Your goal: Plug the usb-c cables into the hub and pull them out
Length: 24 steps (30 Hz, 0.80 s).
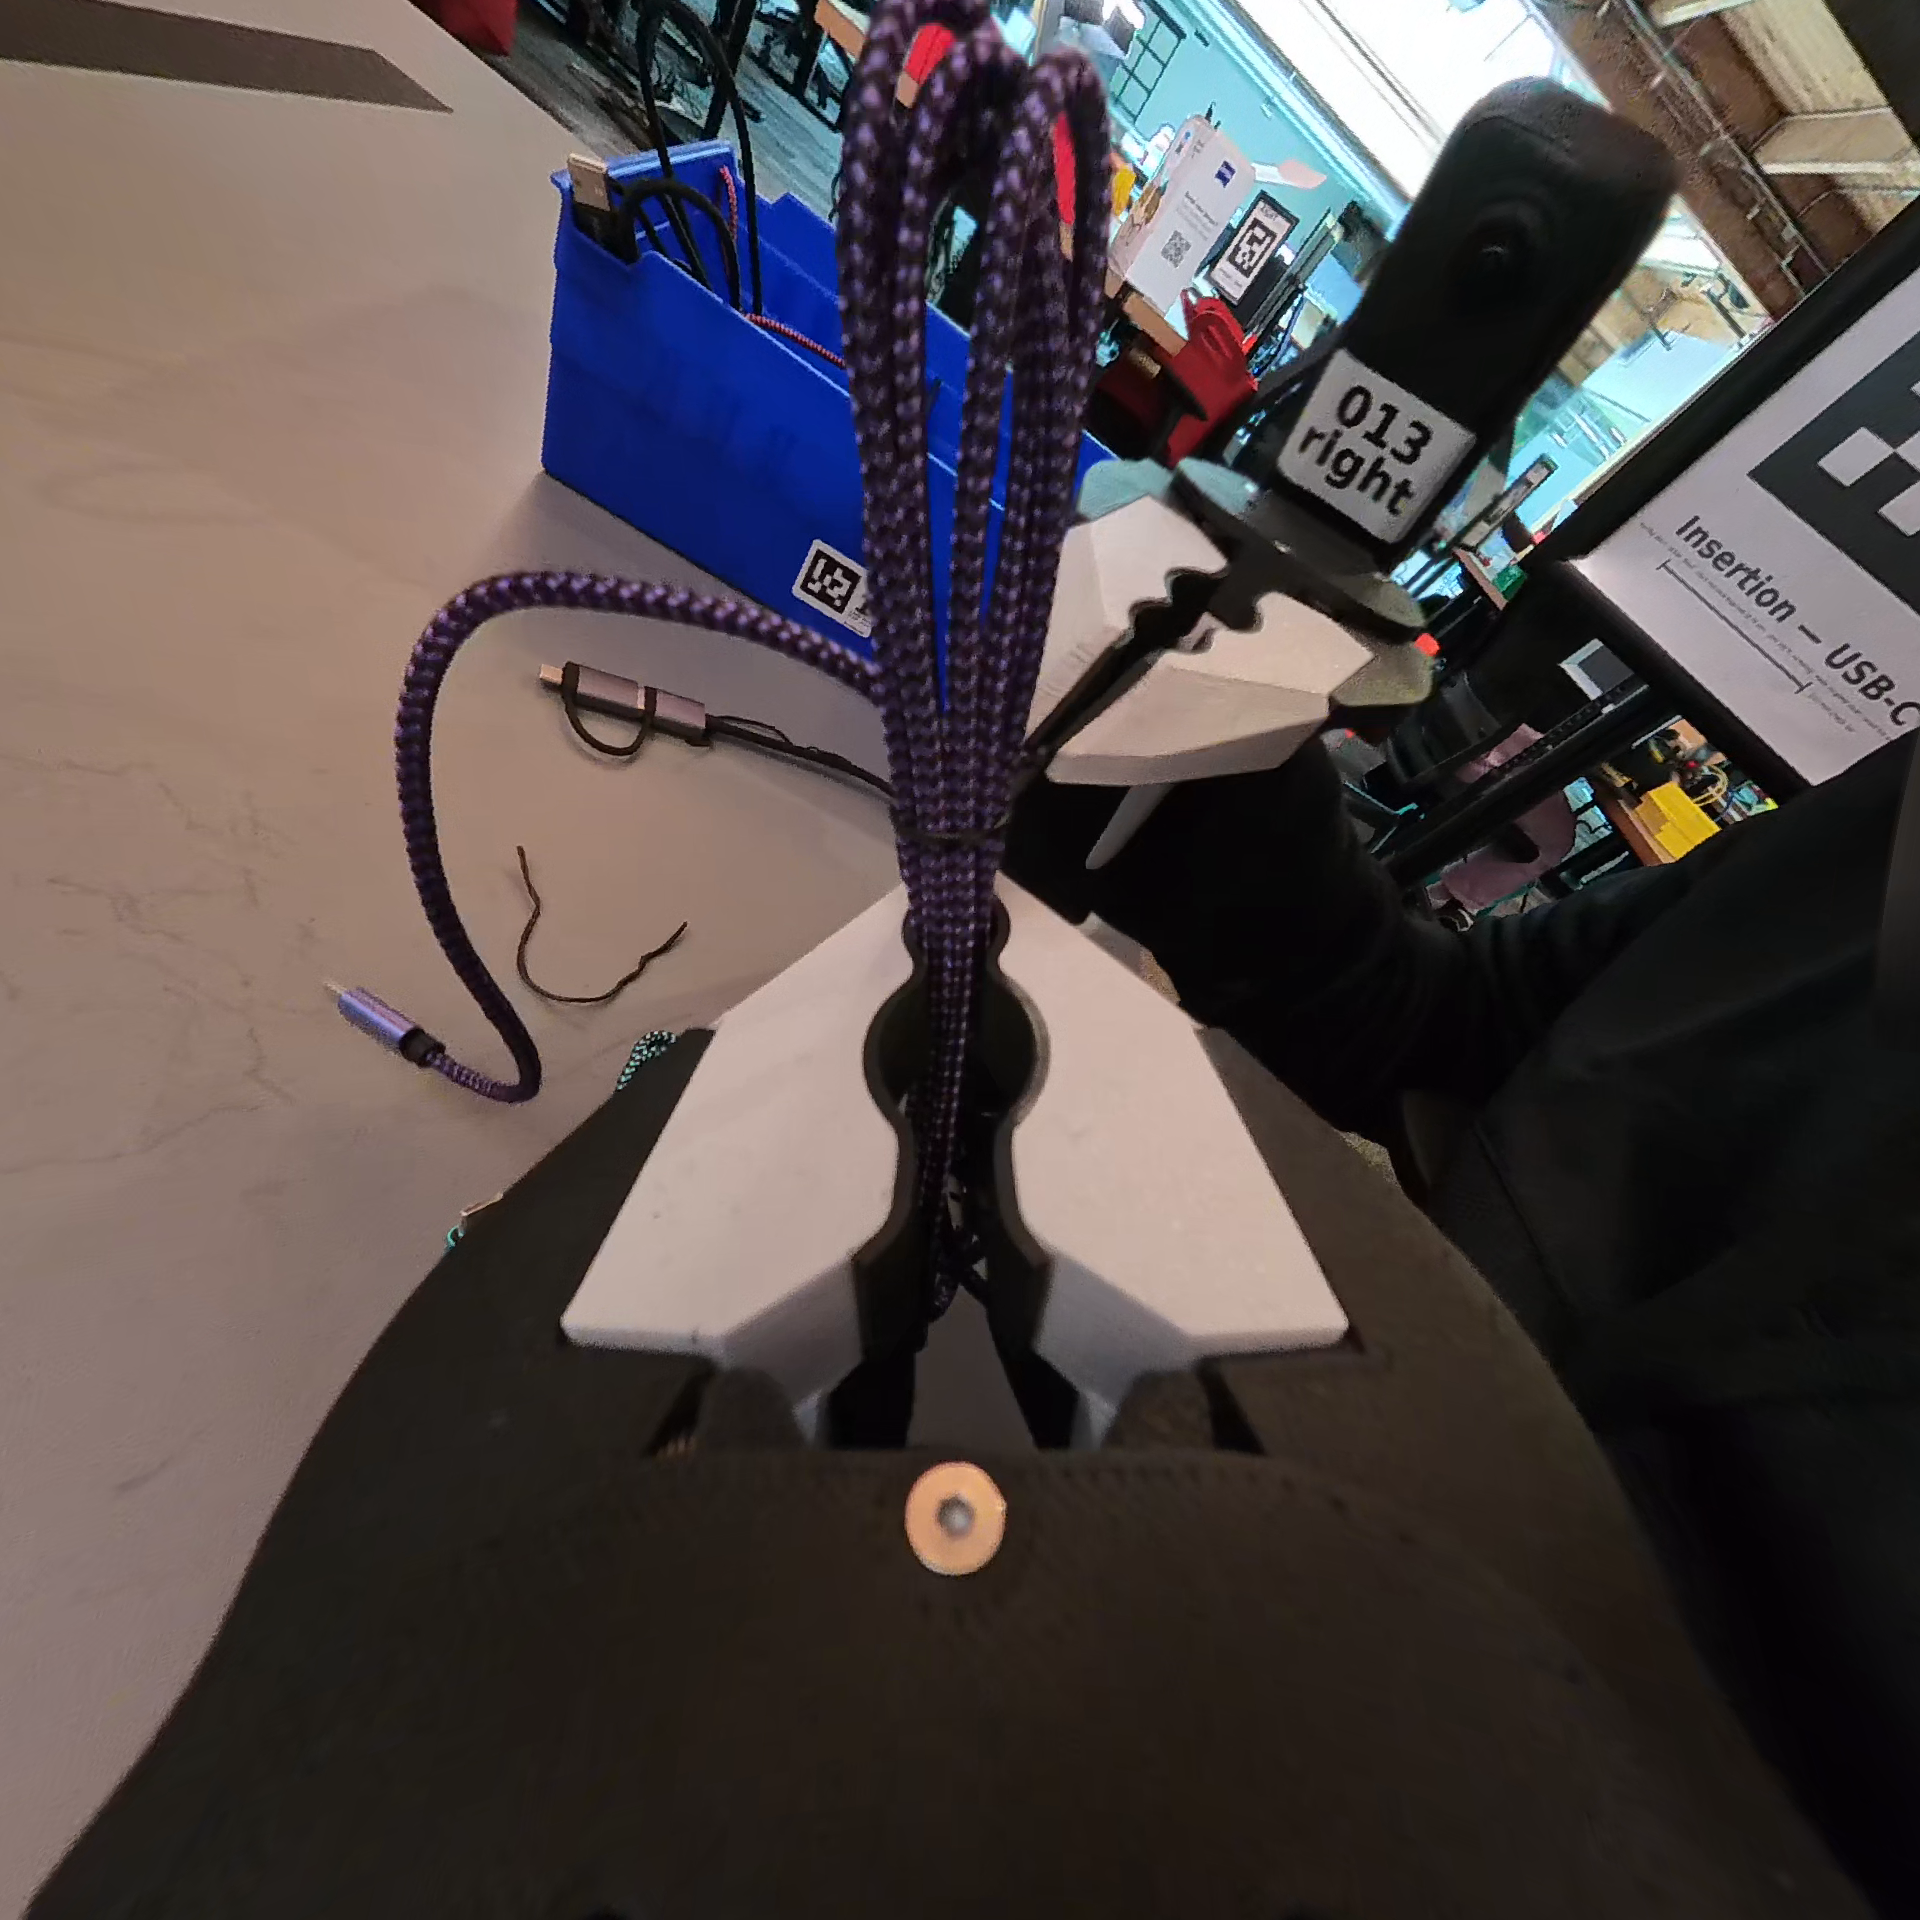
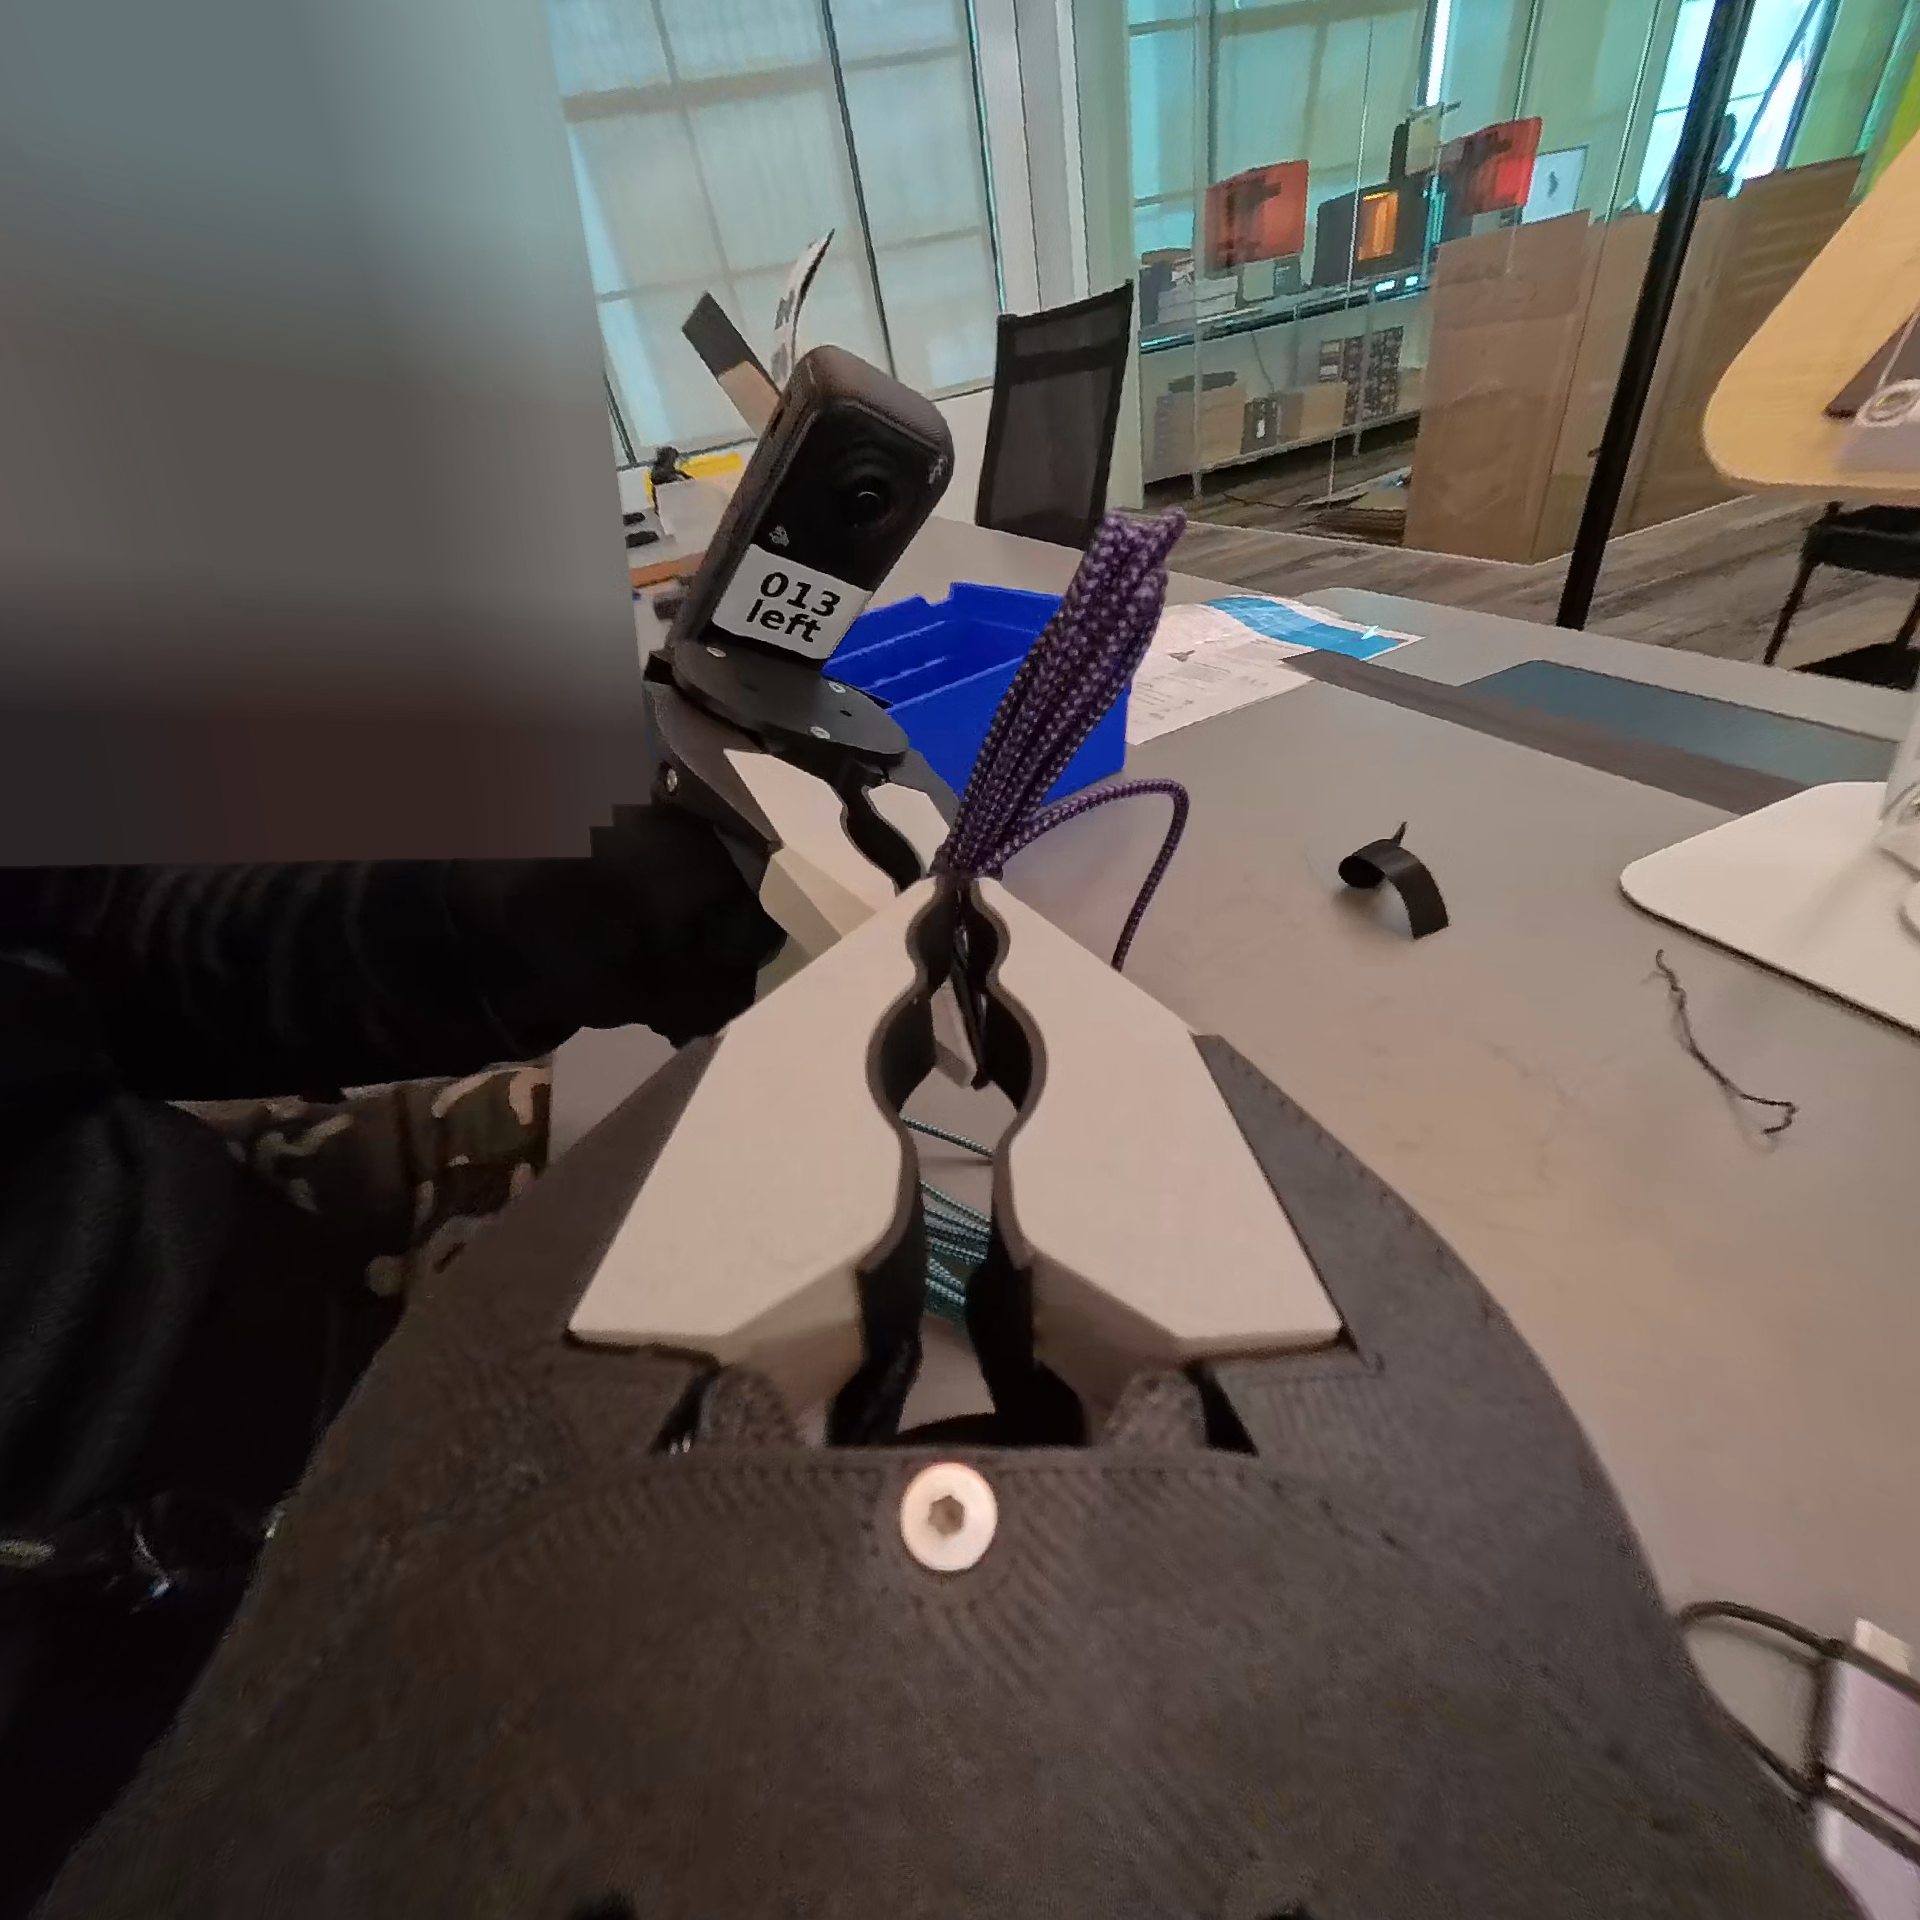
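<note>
While the left gripper (image 1: pixel 954 935) clamps the bundled purple braided cable (image 1: pixel 956 468) upright, its fingers pinch just below the black tie (image 1: pixel 951 828) that binds the loops. The right gripper (image 2: pixel 951 904) has its tips closed at that same waist, on the tie or the strands beside it; likely one holds the bundle steady while the other works the tie loose. One free end arcs down to the table (image 1: pixel 208 520), its purple USB-C plug (image 1: pixel 369 1013) resting well apart from both grippers. A grey adapter-like connector (image 1: pixel 623 696) on a thin black lead lies near the blue bin (image 1: pixel 665 416); whether it is the hub cannot be told. That bin holds black cables and a silver USB plug (image 1: pixel 587 177) standing in a rear slot. A loose black strap (image 2: pixel 1397 883) lies on the table. No plugging has begun.
</note>
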### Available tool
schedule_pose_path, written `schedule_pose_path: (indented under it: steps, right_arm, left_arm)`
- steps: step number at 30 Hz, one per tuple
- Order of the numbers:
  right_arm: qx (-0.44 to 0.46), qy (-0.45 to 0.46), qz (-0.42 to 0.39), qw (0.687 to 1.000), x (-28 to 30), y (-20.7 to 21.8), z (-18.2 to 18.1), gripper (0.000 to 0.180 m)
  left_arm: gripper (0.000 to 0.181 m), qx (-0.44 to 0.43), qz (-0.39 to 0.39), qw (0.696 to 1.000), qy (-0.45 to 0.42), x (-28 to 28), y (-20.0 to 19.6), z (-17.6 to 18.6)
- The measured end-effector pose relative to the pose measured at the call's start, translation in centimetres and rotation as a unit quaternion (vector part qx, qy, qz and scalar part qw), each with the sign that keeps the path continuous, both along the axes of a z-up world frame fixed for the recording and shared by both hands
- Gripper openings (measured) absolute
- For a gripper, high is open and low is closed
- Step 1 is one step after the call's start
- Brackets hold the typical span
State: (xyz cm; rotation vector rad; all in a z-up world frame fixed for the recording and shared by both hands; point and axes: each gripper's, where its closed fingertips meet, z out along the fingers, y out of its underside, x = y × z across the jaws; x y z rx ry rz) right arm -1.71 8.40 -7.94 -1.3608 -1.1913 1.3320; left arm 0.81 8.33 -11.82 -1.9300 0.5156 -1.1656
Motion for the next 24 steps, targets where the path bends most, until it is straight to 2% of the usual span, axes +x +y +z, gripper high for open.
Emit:
schedule_pose_path:
  steps: [5, 8, 10, 12, 13, 14, 15, 17, 19, 21, 24]
  right_arm:
    - [0.069, -0.029, -0.009, 0.997, 0.1, -0.1, -0.2, 0.0]
    - [0.182, -0.072, -0.031, 0.98, 0.2, -0.1, -0.6, 0.0]
    - [0.327, -0.118, -0.062, 0.935, 0.3, -0.1, -0.9, 0.0]
    - [0.498, -0.175, -0.095, 0.844, 0.4, 0.0, -1.4, 0.0]
    - [0.538, -0.191, -0.101, 0.815, 0.3, -0.1, -1.6, 0.0]
    - [0.548, -0.197, -0.101, 0.807, 0.3, 0.0, -1.8, 0.0]
    - [0.542, -0.192, -0.096, 0.812, 0.3, 0.0, -2.1, 0.0]
    - [0.475, -0.161, -0.089, 0.86, 0.6, 0.0, -1.9, 0.0]
    - [0.341, -0.1, -0.075, 0.932, 0.9, -0.3, -0.9, 0.0]
    - [0.163, -0.063, -0.034, 0.984, 1.0, -0.3, -0.9, 0.002]
    - [-0.018, -0.018, 0.0, 1.0, 1.2, 0.4, -1.4, 0.007]
  left_arm:
    - [0.001, -0.007, -0.003, 1.0, 0.009, 0.1, 0.0, -0.3]
    - [0.0, -0.034, -0.01, 0.999, -0.007, 0.2, -0.2, -0.5]
    - [0.0, -0.06, -0.022, 0.997, -0.034, 0.5, -0.4, -0.4]
    - [0.0, -0.092, -0.031, 0.993, -0.065, 0.6, -0.6, -0.4]
    - [0.0, -0.112, -0.037, 0.989, -0.088, 0.7, -0.7, -0.5]
    - [0.0, -0.128, -0.039, 0.986, -0.102, 0.7, -0.7, -0.6]
    - [0.0, -0.132, -0.037, 0.986, -0.1, 0.8, -0.7, -1.0]
    - [0.0, -0.106, -0.033, 0.991, -0.076, 1.0, -0.7, -1.2]
    - [0.0, -0.072, -0.024, 0.996, -0.051, 1.1, -0.5, -0.9]
    - [0.0, -0.041, -0.016, 0.999, -0.007, 0.9, -0.3, -1.2]
    - [0.0, -0.015, -0.011, 1.0, 0.023, 0.9, -0.3, -1.3]
